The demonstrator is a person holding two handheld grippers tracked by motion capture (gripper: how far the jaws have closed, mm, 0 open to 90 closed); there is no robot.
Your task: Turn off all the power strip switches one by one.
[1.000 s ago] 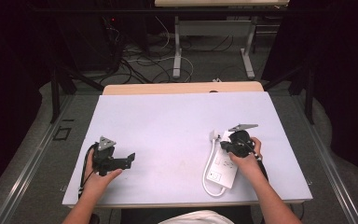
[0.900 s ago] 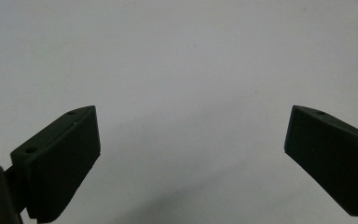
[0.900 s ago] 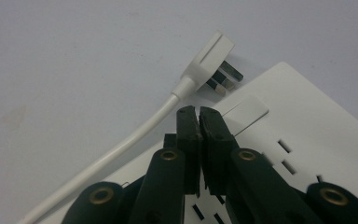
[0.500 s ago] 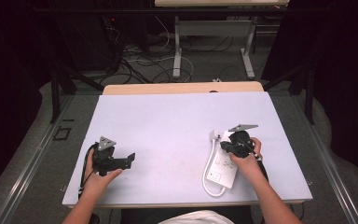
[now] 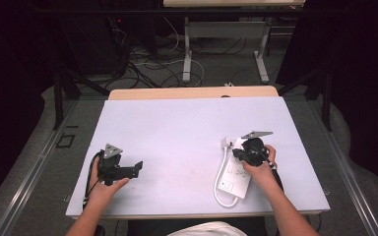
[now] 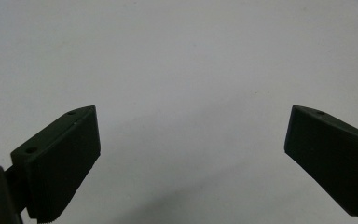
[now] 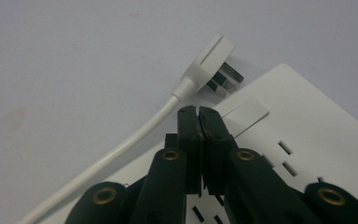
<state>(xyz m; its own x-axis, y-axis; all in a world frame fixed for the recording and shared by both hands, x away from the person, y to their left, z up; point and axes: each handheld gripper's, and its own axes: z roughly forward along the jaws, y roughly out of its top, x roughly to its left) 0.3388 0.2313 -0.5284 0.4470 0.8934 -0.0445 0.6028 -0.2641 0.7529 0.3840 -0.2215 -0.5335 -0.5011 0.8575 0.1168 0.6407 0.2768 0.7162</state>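
At the near right of the white table, our right gripper rests over the white power strip, its 2 jaws pressed together on nothing. The strip's plug lies just beyond the tips, its cable curving alongside. Our left gripper waits well apart, jaws spread wide over bare tabletop. We judge the plug pickup is about to start: next, we must open the right jaws and straddle the plug.
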